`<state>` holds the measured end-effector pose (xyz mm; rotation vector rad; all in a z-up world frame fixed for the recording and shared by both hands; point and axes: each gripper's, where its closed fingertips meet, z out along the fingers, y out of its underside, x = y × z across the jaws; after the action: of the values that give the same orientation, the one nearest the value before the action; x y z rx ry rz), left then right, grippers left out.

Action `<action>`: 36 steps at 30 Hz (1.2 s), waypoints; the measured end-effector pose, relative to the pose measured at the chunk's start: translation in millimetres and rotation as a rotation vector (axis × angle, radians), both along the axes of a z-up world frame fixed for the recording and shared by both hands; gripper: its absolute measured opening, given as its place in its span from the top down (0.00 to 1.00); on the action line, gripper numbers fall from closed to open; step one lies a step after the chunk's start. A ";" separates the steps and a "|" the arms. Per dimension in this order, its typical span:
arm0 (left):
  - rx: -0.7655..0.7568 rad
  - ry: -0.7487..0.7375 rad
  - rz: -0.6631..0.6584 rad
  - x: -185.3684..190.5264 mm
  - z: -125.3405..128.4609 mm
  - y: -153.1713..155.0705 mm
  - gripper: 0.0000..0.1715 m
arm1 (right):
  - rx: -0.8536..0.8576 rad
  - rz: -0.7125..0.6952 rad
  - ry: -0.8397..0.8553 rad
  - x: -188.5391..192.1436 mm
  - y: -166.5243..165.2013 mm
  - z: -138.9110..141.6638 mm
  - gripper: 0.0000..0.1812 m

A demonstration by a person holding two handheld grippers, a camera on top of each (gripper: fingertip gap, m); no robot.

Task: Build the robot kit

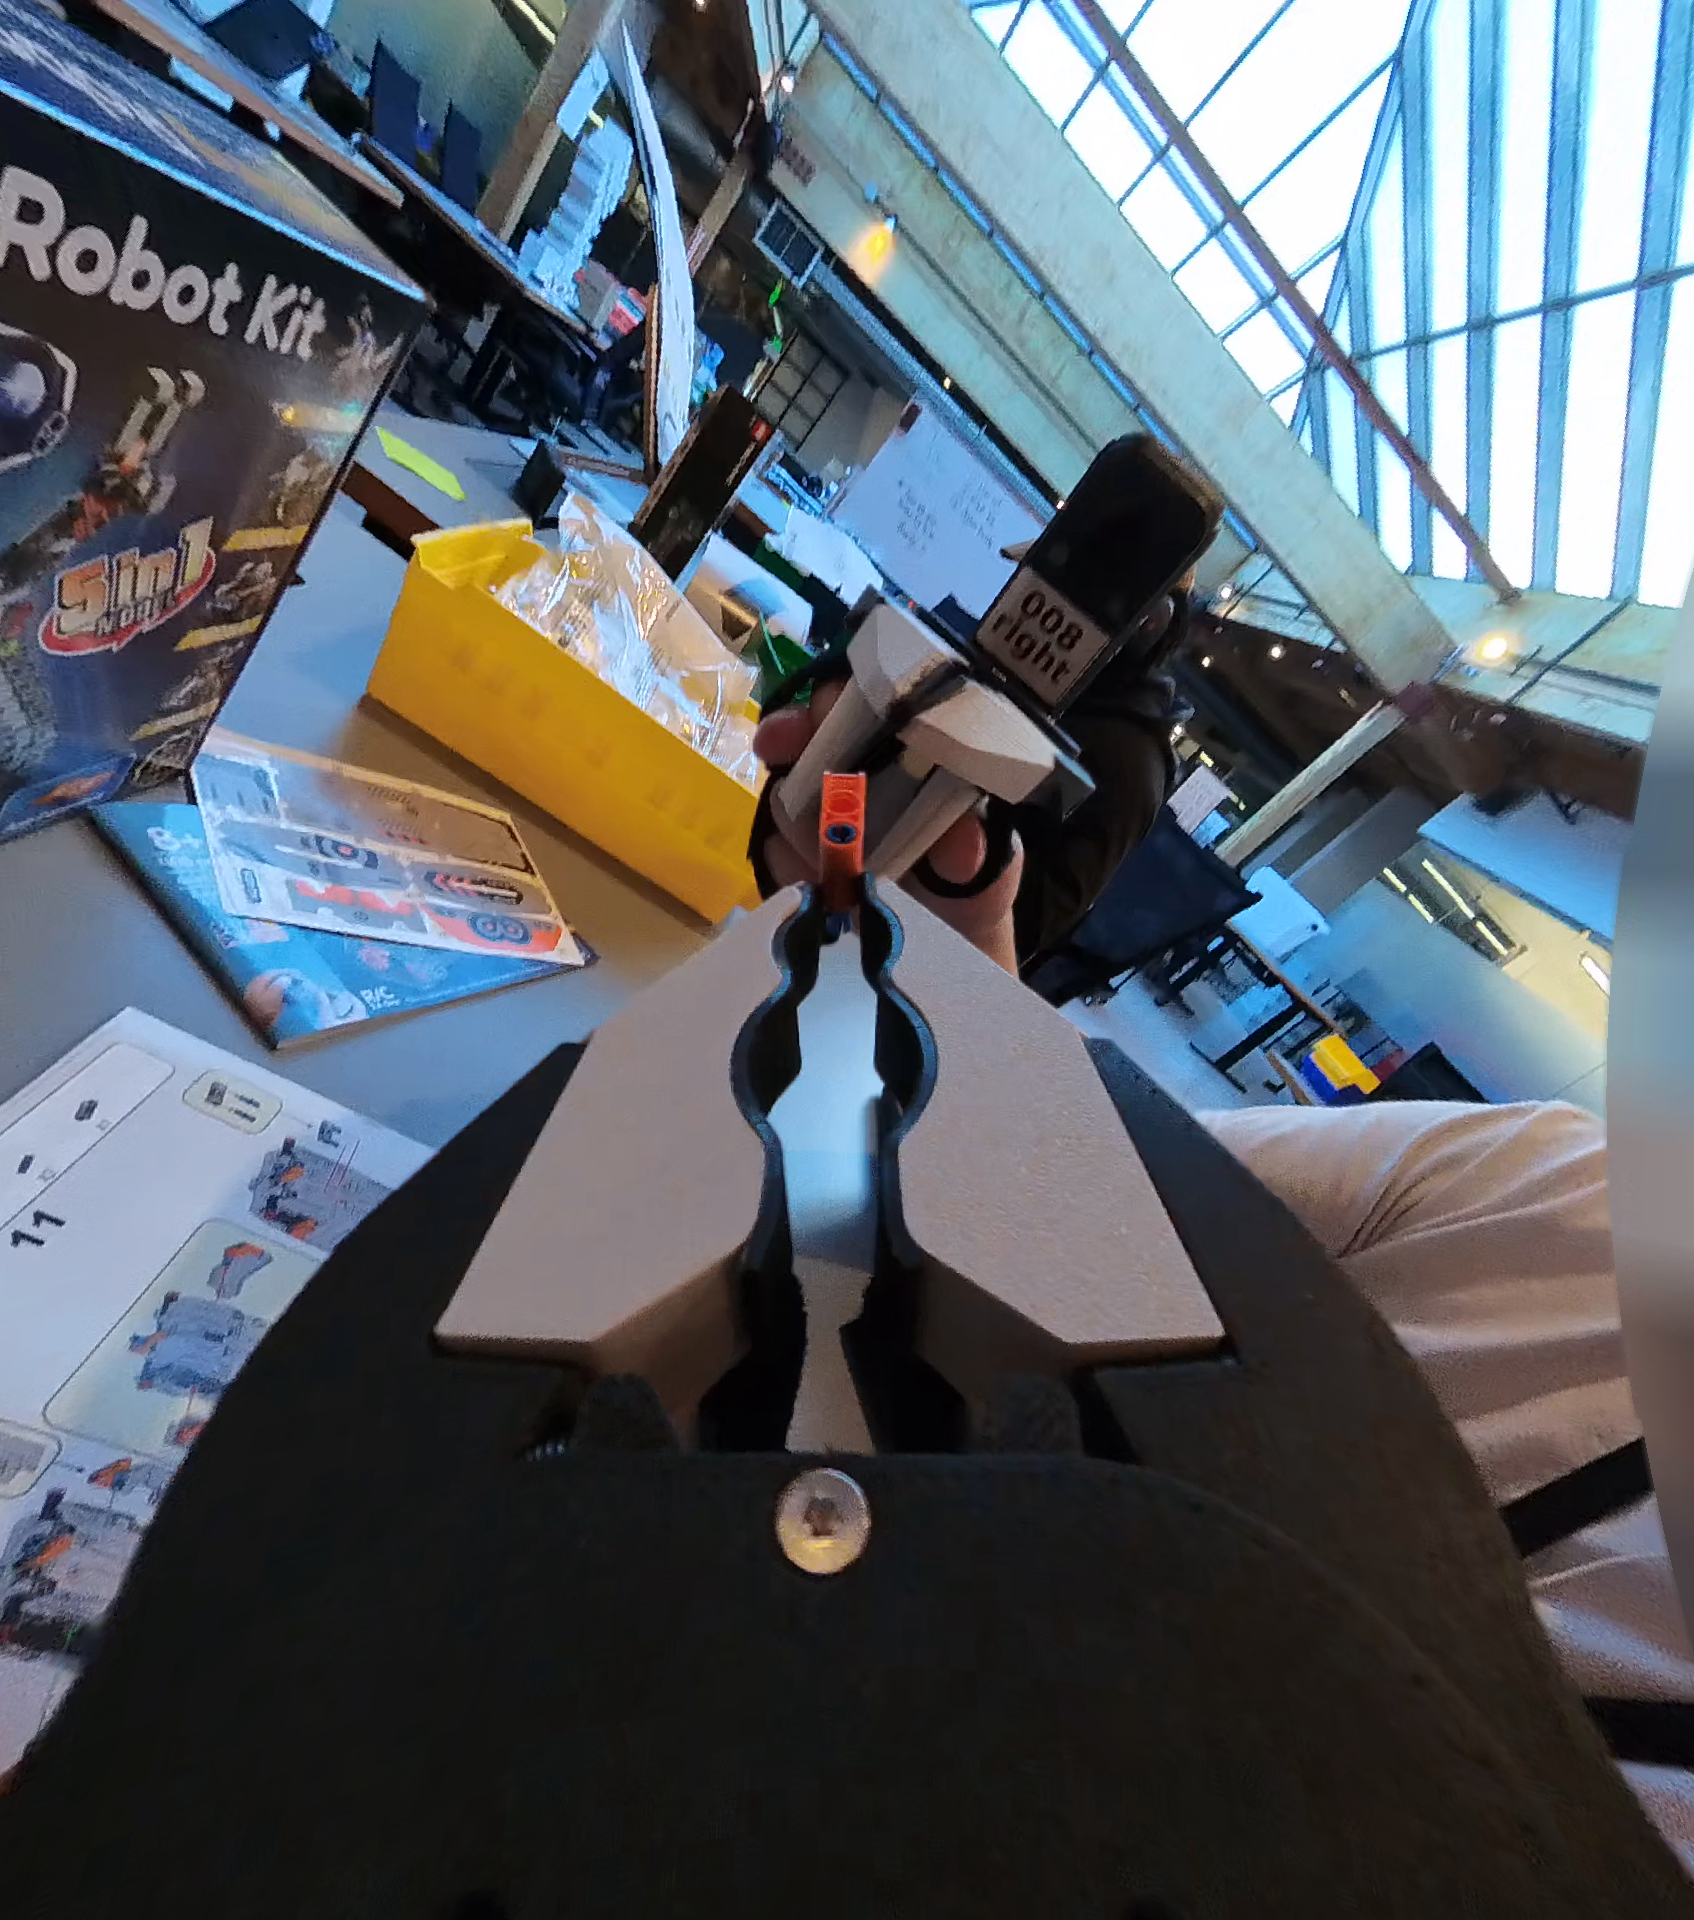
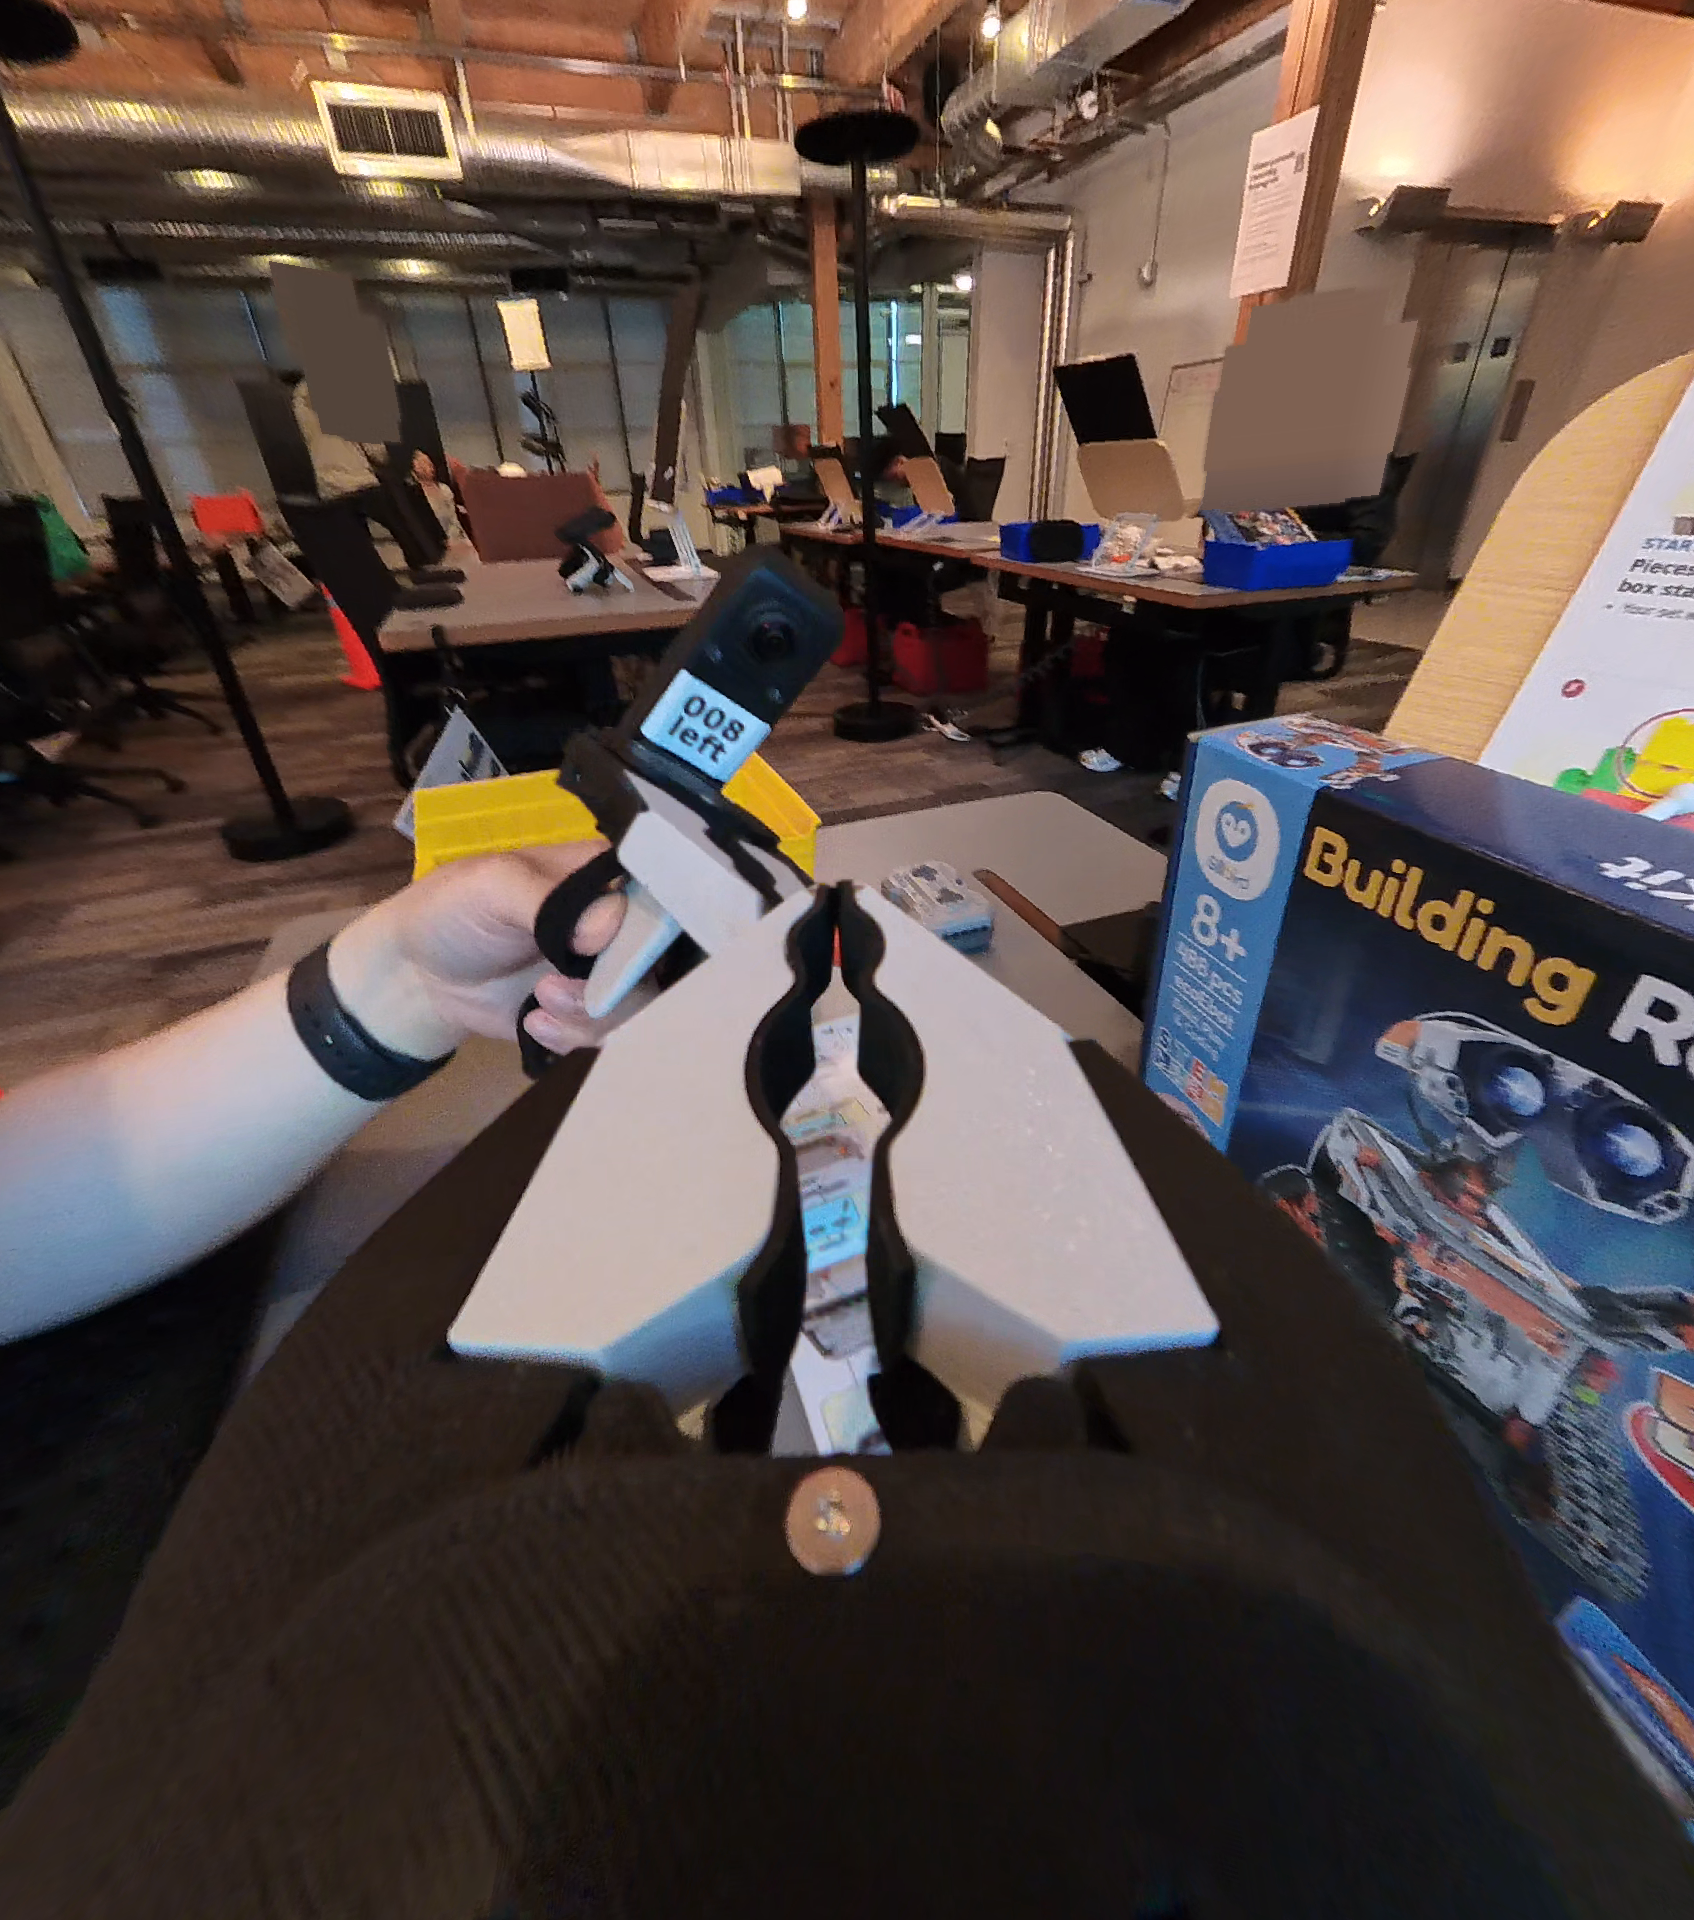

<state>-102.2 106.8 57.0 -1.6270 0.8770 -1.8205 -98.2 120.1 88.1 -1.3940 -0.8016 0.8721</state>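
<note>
Between the left gripper (image 1: 835,894) tips sits a small orange peg piece (image 1: 841,826) with 1 blue hole, pinched tight; right gripper (image 2: 835,902) looks clenched, empty.

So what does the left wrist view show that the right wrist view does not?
Only the left wrist view shows the orange brick piece pinched at the tip of the left gripper, the open instruction sheet and the skylight. Only the right wrist view shows the black wristband, the blue bins on far tables and the right gripper with jaws closed. Both show the robot kit box and the yellow bin.
</note>
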 end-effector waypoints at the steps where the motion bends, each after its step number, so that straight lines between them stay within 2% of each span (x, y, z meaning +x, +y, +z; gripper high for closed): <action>1: -0.002 0.023 -0.008 -0.2 -2.5 -1.7 0.97 | 0.004 -0.002 -0.028 1.2 0.0 -2.1 1.00; 4: -0.034 0.106 -0.055 -3.1 -13.0 -9.4 0.97 | 0.067 -0.010 -0.147 4.1 -1.1 -10.3 1.00; 5: -0.050 0.127 -0.056 -4.5 -15.9 -9.8 0.97 | 0.116 -0.035 -0.205 6.3 0.4 -13.5 0.96; 8: -0.081 0.185 -0.091 -9.5 -24.2 -16.1 0.97 | 0.352 -0.049 -0.396 6.0 -7.5 -22.2 0.86; 11: -0.081 0.261 -0.144 -14.4 -34.4 -25.8 0.97 | 0.544 -0.049 -0.544 -0.9 -16.8 -30.0 0.85; 16: -0.067 0.266 -0.144 -15.9 -32.7 -27.5 0.97 | 0.556 0.083 -0.605 -20.6 -35.4 -47.9 0.86; 20: -0.057 0.277 -0.173 -15.0 -33.6 -34.0 0.97 | 0.574 0.069 -0.631 -25.4 -32.1 -53.0 0.87; 21: -0.054 0.276 -0.181 -14.3 -33.4 -35.5 0.97 | 0.577 0.067 -0.644 -26.0 -31.3 -55.0 0.89; 22: -0.052 0.277 -0.191 -13.8 -33.4 -37.3 0.97 | 0.580 0.073 -0.655 -26.4 -31.8 -57.0 0.96; 25: -0.071 0.263 -0.181 -13.8 -30.7 -34.7 0.95 | 0.549 0.080 -0.660 -25.3 -30.8 -60.0 0.97; 27: -0.120 0.175 -0.140 -17.0 -13.2 -27.1 0.82 | 0.473 0.085 -0.616 -24.1 -28.9 -58.2 0.97; 31: -0.031 0.169 -0.060 -40.3 3.4 -20.9 0.86 | 0.442 0.136 -0.454 -25.3 -39.5 -38.1 0.97; 36: 0.074 0.041 0.045 -69.9 49.1 -24.3 0.87 | 0.445 0.183 -0.304 -26.0 -59.4 -6.1 0.97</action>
<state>-172.1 82.4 106.0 -1.6296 0.9072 -1.7095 -124.3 60.8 82.0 -1.0779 -1.2869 0.5742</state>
